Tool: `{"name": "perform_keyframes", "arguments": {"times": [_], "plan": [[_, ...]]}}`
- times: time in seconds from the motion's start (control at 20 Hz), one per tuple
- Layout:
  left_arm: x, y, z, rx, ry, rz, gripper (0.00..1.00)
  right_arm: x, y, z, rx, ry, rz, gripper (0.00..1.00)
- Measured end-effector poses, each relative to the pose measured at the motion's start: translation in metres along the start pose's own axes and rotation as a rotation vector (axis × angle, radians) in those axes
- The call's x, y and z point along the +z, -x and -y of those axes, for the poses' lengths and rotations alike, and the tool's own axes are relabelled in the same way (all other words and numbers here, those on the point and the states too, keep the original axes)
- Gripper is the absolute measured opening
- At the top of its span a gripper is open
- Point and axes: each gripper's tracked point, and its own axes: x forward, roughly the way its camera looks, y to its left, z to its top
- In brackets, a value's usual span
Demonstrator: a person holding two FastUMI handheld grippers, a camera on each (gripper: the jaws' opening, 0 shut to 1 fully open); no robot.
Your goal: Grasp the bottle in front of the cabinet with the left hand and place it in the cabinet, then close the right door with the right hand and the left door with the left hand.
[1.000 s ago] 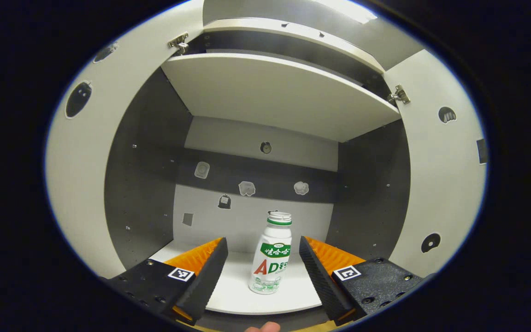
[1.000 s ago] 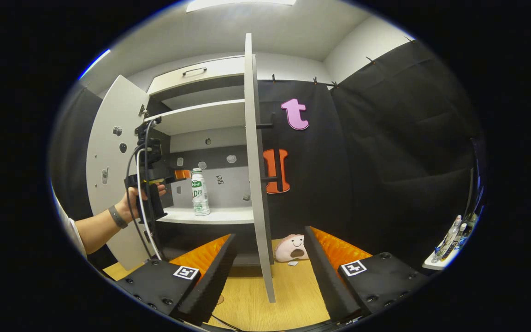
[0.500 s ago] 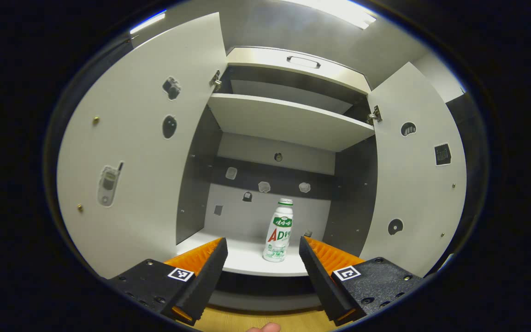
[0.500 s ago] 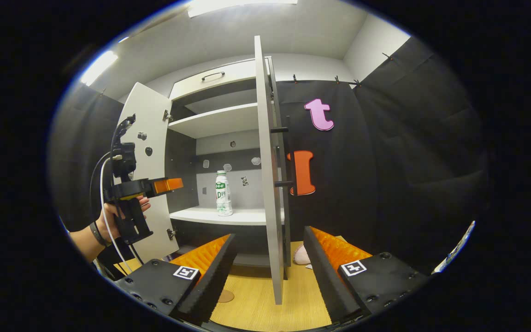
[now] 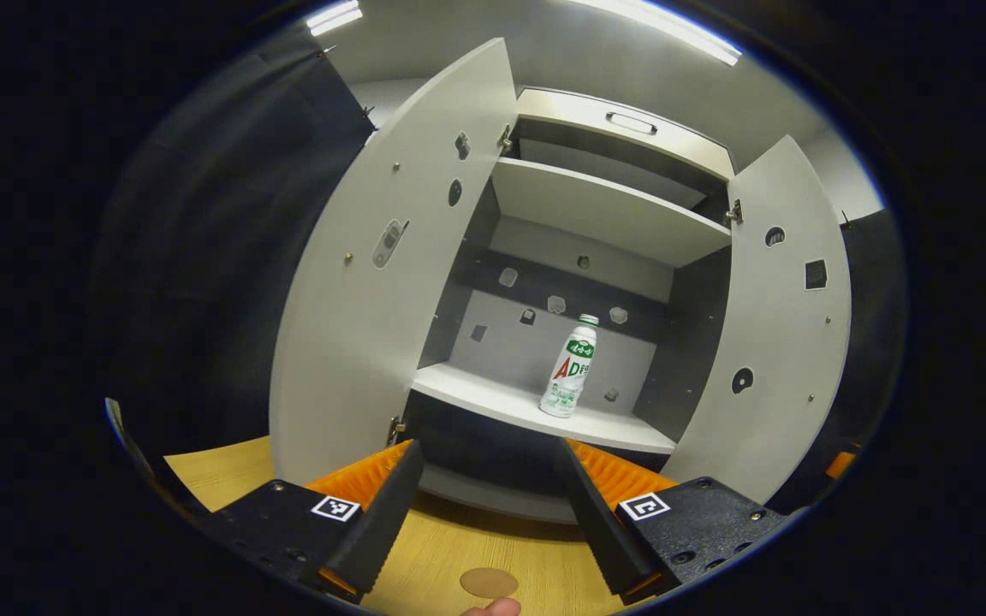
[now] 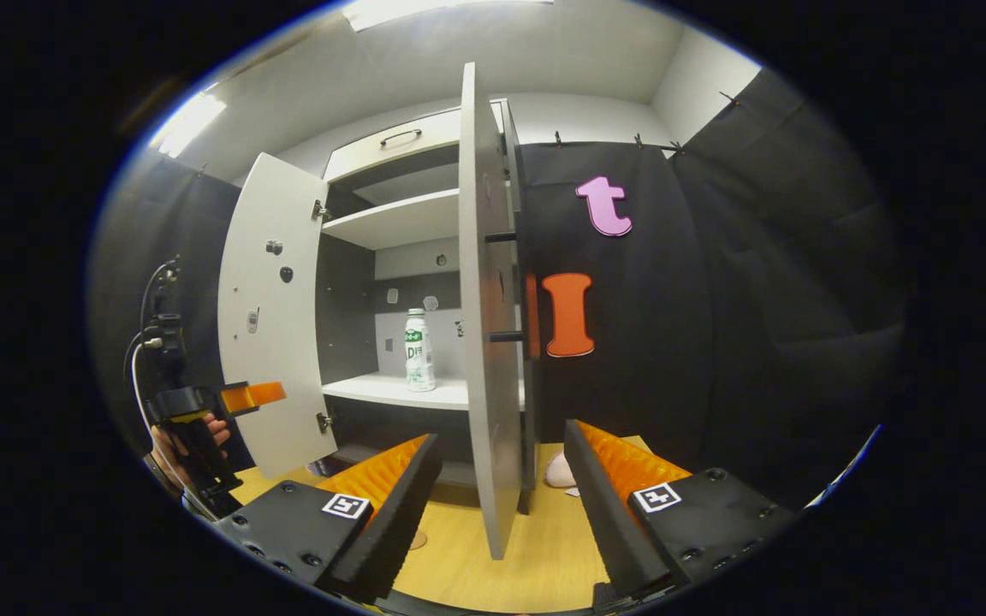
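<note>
A white bottle (image 5: 571, 366) with a green and red label stands upright on the cabinet's lower shelf (image 5: 493, 402); in the right gripper view the bottle (image 6: 418, 351) stands on the same shelf (image 6: 373, 389). Both doors hang open: the left door (image 5: 373, 282) and the right door (image 5: 780, 325). My left gripper (image 5: 486, 496) is open, well back from the cabinet above the wooden floor. My right gripper (image 6: 501, 488) is open, with the right door's edge (image 6: 480, 342) standing between its fingers, farther off. The left gripper (image 6: 240, 398), held by a hand, is low beside the left door (image 6: 275, 316).
The cabinet has an upper shelf (image 5: 604, 210) and a drawer with a handle (image 5: 630, 124) on top. A round brown disc (image 5: 489, 583) lies on the wooden floor (image 5: 219, 466). A small plush toy (image 6: 555, 470) lies behind the right door, against the black cloth wall.
My left gripper has drawn back out of the cabinet and down to the left, leaving the bottle on the shelf. The right gripper has shifted slightly around the right door's edge.
</note>
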Motion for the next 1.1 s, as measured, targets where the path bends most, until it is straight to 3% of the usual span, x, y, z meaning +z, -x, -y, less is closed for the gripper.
{"name": "perform_keyframes", "arguments": {"times": [0.25, 0.5, 0.55, 0.6, 0.65, 0.75, 0.8, 1.1], "plan": [[0.012, 0.011, -0.008, 0.002, -0.061, 0.041, 0.95, 0.044, -0.021, 0.051, -0.17, 0.011, 0.069, 0.96], [0.02, 0.016, 0.008, -0.098, -0.068, 0.062, 0.95, 0.089, -0.054, 0.067, -0.241, -0.045, 0.122, 0.96], [0.021, 0.015, 0.007, -0.106, -0.076, 0.064, 0.95, 0.094, -0.061, 0.072, -0.259, -0.047, 0.124, 0.89], [0.021, 0.016, 0.007, -0.117, -0.081, 0.066, 0.95, 0.097, -0.066, 0.077, -0.28, -0.05, 0.124, 0.96], [0.022, 0.016, 0.005, -0.123, -0.088, 0.069, 0.95, 0.099, -0.071, 0.082, -0.301, -0.058, 0.126, 0.89], [0.021, 0.013, -0.002, -0.131, -0.104, 0.066, 0.95, 0.103, -0.08, 0.085, -0.32, -0.084, 0.126, 0.89], [0.021, 0.012, -0.005, -0.135, -0.107, 0.061, 0.95, 0.102, -0.083, 0.084, -0.321, -0.098, 0.122, 0.98], [0.021, 0.0, -0.026, -0.134, -0.114, 0.052, 0.95, 0.108, -0.093, 0.075, -0.314, -0.116, 0.148, 0.98]]}}
